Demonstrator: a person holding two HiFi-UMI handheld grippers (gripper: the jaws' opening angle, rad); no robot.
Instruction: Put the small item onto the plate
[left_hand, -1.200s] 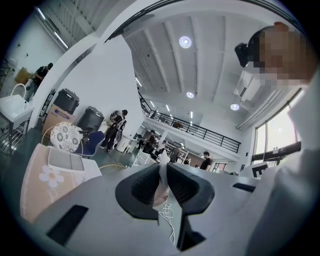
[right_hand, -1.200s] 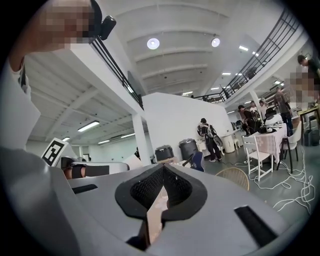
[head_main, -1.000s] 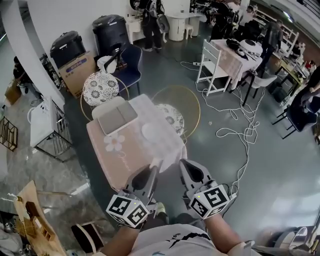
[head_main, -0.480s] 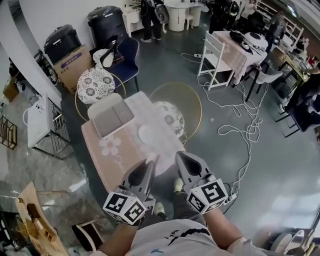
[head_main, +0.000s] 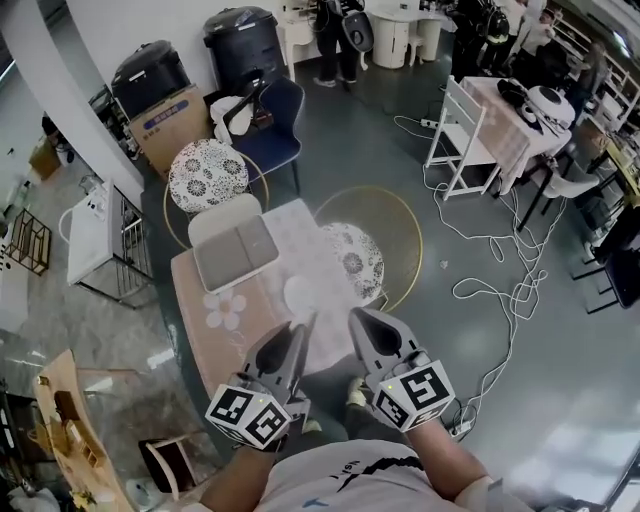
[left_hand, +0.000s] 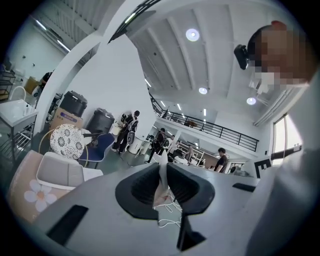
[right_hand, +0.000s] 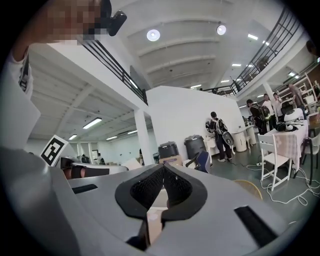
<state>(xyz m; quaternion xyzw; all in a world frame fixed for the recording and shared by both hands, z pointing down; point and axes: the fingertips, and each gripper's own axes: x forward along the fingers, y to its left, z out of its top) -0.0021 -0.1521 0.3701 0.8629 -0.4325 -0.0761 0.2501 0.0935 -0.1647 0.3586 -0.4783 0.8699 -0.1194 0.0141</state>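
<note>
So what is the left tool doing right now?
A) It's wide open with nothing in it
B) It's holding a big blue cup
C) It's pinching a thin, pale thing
C: in the left gripper view, the left tool has its jaws closed on a thin, pale small item that stands up between them.
</note>
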